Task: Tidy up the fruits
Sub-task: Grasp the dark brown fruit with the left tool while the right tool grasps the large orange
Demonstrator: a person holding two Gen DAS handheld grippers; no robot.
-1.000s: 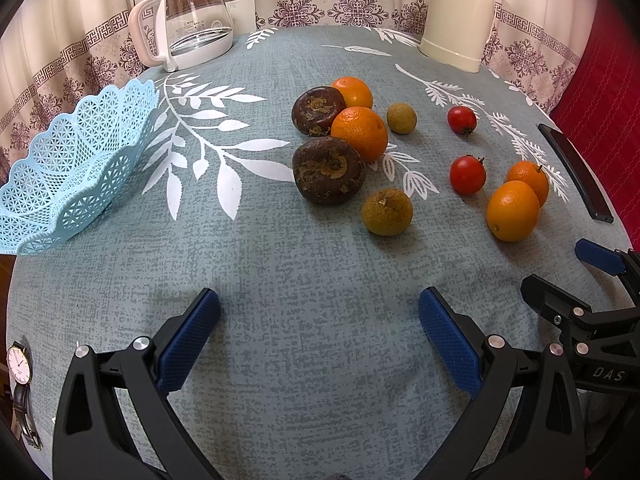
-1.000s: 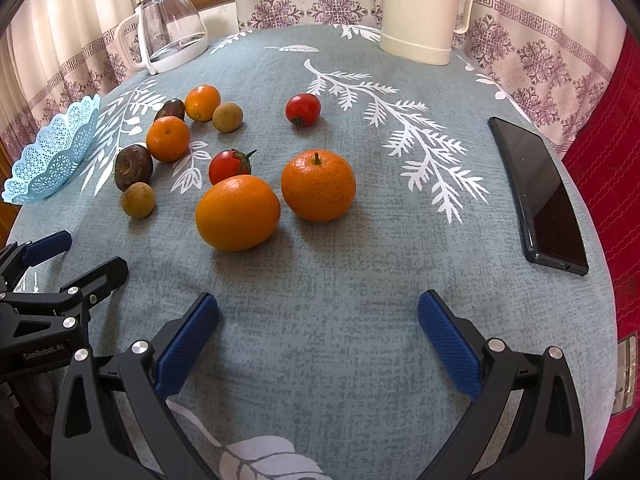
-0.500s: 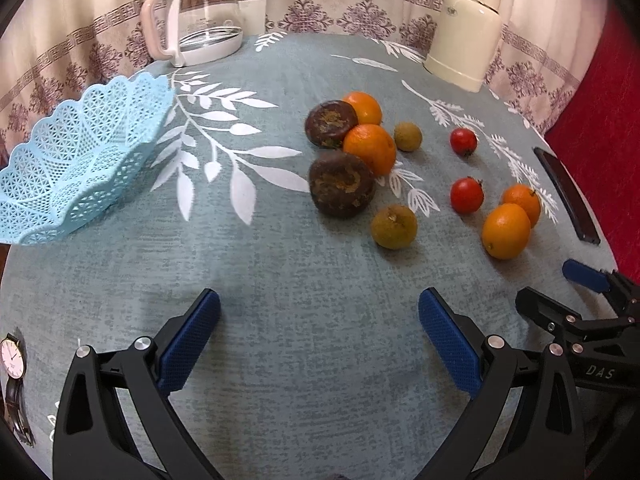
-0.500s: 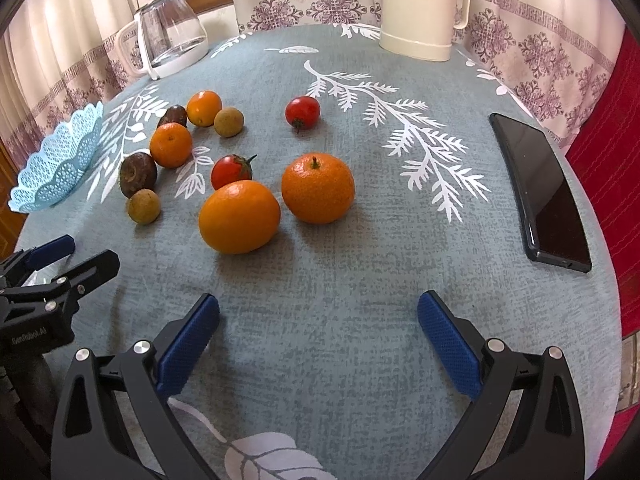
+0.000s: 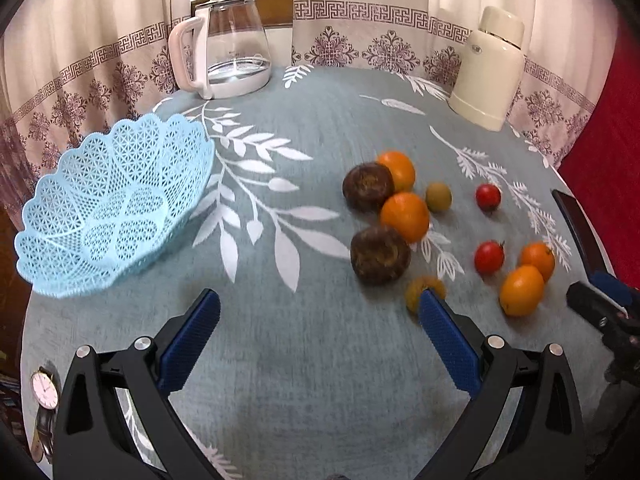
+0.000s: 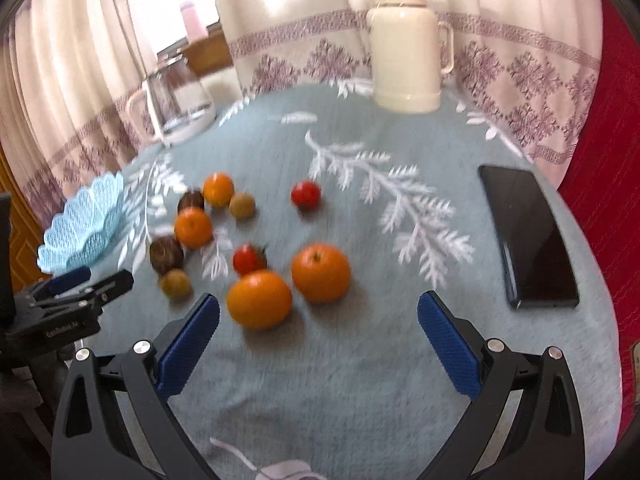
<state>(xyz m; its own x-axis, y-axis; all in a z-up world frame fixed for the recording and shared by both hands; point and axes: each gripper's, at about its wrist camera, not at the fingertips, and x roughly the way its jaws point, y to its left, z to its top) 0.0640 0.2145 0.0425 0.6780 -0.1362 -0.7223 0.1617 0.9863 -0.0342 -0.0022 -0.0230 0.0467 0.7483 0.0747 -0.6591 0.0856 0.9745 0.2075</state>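
Both claws have moved in closer to the fruit on the soft grey surface (image 5: 320,360); nothing is picked up yet. The lacy blue basket (image 5: 116,208) sits empty at the left; round oranges (image 6: 259,300) lie bottom middle. Left claw (image 5: 320,340) and right claw (image 6: 319,340) gape wide.

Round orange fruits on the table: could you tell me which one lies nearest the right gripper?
The large round orange fruit just ahead of the right gripper, beside its left finger; the others lie farther back.
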